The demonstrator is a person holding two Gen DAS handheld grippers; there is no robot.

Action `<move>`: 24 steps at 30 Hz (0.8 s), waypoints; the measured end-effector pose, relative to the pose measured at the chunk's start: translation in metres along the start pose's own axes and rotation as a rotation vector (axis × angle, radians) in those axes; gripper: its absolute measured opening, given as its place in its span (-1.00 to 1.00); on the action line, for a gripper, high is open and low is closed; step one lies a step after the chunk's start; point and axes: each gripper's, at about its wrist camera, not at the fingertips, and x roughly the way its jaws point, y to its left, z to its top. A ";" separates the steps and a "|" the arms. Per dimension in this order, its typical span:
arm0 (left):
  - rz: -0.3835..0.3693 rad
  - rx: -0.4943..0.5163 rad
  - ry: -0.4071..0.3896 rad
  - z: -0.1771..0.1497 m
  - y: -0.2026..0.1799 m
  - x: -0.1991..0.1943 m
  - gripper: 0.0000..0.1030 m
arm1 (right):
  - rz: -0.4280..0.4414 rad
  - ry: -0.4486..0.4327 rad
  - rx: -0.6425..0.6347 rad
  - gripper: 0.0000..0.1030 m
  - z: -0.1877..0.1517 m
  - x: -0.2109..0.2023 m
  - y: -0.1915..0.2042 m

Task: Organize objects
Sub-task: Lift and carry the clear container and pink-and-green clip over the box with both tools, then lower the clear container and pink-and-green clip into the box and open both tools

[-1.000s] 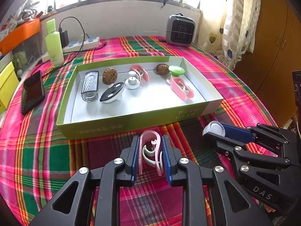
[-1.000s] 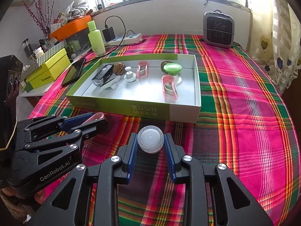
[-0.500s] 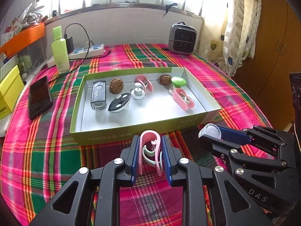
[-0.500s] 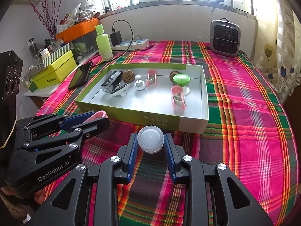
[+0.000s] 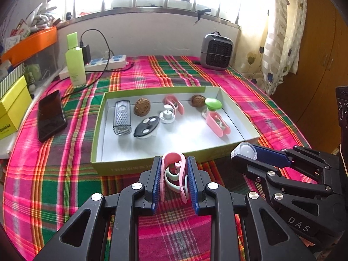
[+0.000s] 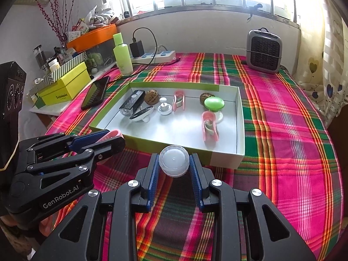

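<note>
My left gripper [image 5: 173, 167] is shut on a pink clip-shaped holder [image 5: 174, 174] with a pale green inner part, held above the cloth just in front of the box. My right gripper [image 6: 174, 166] is shut on a round translucent white cap [image 6: 173, 160]; it also shows in the left wrist view [image 5: 245, 151]. The green-walled open box [image 5: 152, 167] with a white floor holds a small metal grater [image 5: 121, 117], two walnuts [image 5: 142, 106], a black-and-white piece [image 5: 146, 127], a white knob [image 5: 167, 115], two pink holders [image 5: 217, 124] and a green-capped item [image 5: 213, 104].
The table has a pink and green plaid cloth [image 6: 282, 130]. A black phone [image 5: 51, 115], a yellow box [image 5: 12, 108], a green bottle [image 5: 75, 61] and a power strip [image 5: 104, 63] are at the left and back. A grey heater [image 5: 216, 51] stands at the back right.
Both grippers have drawn back and risen from the box with their objects still held. The box now looks smaller and farther away.
</note>
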 end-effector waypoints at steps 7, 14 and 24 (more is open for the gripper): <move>0.019 -0.018 -0.009 0.011 0.011 0.005 -0.58 | 0.001 -0.007 -0.002 -0.42 0.011 0.007 0.000; 0.036 -0.042 0.003 0.019 0.023 0.017 -0.58 | 0.003 0.005 0.006 -0.42 0.023 0.022 -0.002; 0.053 -0.071 0.017 0.031 0.040 0.034 -0.58 | 0.010 0.028 0.011 -0.42 0.038 0.045 -0.006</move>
